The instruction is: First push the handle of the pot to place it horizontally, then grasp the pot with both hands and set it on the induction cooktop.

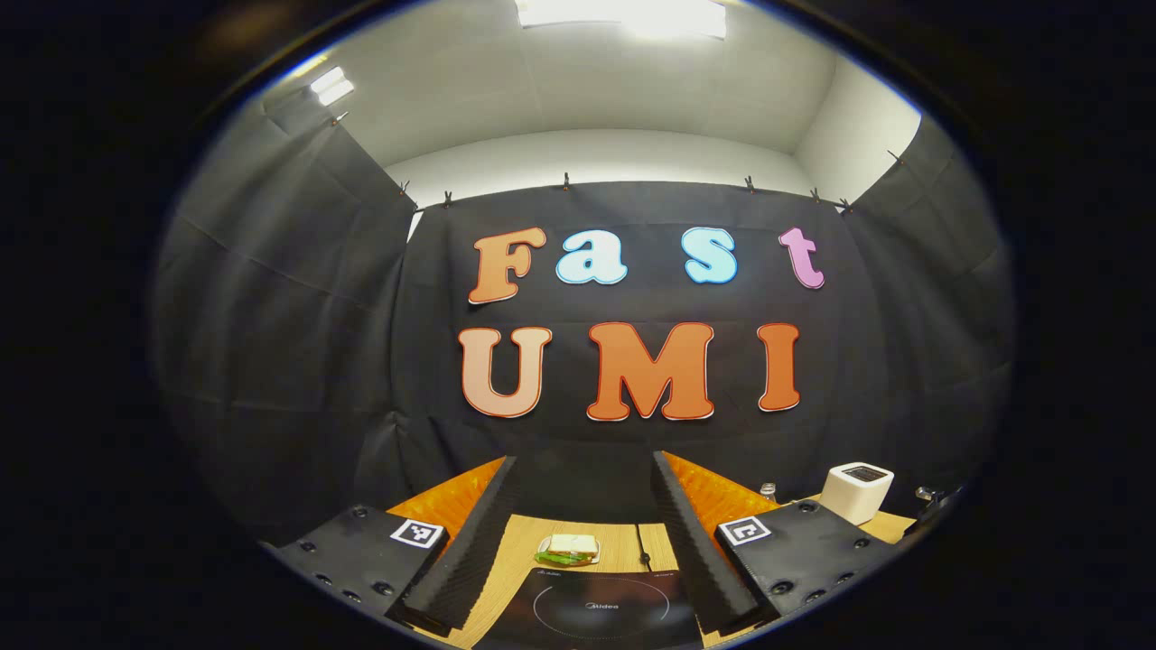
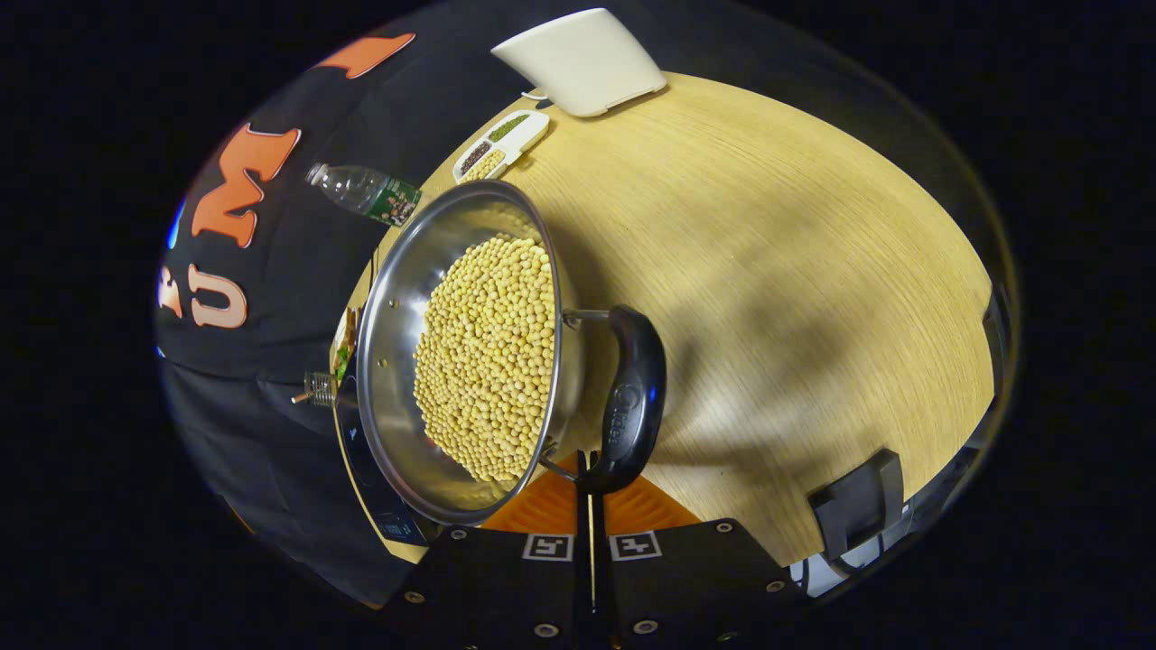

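In the right gripper view a steel pot [image 2: 397, 361] full of yellow beans [image 2: 488, 352] stands on the wooden table [image 2: 768, 271]. Its black loop handle [image 2: 632, 397] faces me. My right gripper [image 2: 591, 492] is shut, and its tips touch the handle's near end with nothing held between them. The pot's far side reaches over the black induction cooktop [image 2: 375, 492]. In the left gripper view, my left gripper [image 1: 584, 460] hangs open above the cooktop [image 1: 596, 614], level and facing the cloth wall.
A white appliance [image 2: 582, 59] [image 1: 858, 490], a compartment tray of seasonings [image 2: 501, 144] and a plastic bottle [image 2: 361, 191] stand beyond the pot. A small wrapped food item [image 1: 569, 548] and a cable [image 1: 643, 546] lie behind the cooktop. A black bracket [image 2: 853, 506] sits at the table edge.
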The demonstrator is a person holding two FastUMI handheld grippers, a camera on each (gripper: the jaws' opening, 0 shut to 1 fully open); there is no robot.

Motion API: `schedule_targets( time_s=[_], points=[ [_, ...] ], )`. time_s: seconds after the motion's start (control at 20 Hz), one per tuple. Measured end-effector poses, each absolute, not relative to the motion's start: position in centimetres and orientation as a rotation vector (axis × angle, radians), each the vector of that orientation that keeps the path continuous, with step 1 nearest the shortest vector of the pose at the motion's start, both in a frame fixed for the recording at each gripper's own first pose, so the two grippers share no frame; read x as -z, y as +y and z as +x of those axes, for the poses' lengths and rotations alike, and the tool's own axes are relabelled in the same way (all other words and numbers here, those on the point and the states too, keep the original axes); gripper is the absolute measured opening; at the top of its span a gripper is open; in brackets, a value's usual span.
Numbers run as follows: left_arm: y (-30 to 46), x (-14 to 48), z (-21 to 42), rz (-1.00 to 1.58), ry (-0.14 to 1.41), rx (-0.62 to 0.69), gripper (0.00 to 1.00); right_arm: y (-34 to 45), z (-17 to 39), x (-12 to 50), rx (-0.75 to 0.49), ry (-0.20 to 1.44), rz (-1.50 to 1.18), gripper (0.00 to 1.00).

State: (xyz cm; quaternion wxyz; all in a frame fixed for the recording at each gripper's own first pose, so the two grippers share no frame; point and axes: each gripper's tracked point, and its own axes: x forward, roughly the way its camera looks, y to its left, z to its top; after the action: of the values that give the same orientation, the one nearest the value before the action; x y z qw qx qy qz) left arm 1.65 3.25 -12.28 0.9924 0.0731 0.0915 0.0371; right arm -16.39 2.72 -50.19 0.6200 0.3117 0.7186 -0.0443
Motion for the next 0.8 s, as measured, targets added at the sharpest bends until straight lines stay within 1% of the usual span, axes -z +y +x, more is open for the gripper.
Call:
schedule_targets(
  time_s=[0.3,0.35,0.4,0.55,0.6,0.65,0.7,0.8],
  points=[
    [4.3,13.2,1.6,0.160,0.200,-0.090,0.95,0.9,-14.4,51.3,0.123,1.634,0.661,0.01],
    [4.7,13.3,1.7,0.167,0.205,-0.100,0.93,0.6,-14.0,51.5,0.131,1.631,0.650,0.01],
    [5.1,13.2,1.6,0.171,0.207,-0.108,0.97,0.3,-13.6,51.5,0.141,1.627,0.644,0.00],
    [5.7,13.3,1.5,0.170,0.206,-0.119,0.95,-0.3,-12.6,52.0,0.170,1.609,0.632,0.00],
    [5.8,13.5,1.5,0.170,0.209,-0.120,0.93,-0.4,-12.5,52.1,0.173,1.611,0.630,0.01],
    [5.9,13.8,1.6,0.170,0.216,-0.122,0.93,-0.6,-12.1,52.2,0.178,1.606,0.630,0.01],
    [5.8,14.0,1.7,0.169,0.223,-0.123,0.95,-0.8,-11.7,52.3,0.183,1.601,0.632,0.01],
    [5.6,14.4,1.8,0.169,0.234,-0.118,0.95,-1.6,-10.8,52.4,0.197,1.584,0.621,0.01]
  ],
)
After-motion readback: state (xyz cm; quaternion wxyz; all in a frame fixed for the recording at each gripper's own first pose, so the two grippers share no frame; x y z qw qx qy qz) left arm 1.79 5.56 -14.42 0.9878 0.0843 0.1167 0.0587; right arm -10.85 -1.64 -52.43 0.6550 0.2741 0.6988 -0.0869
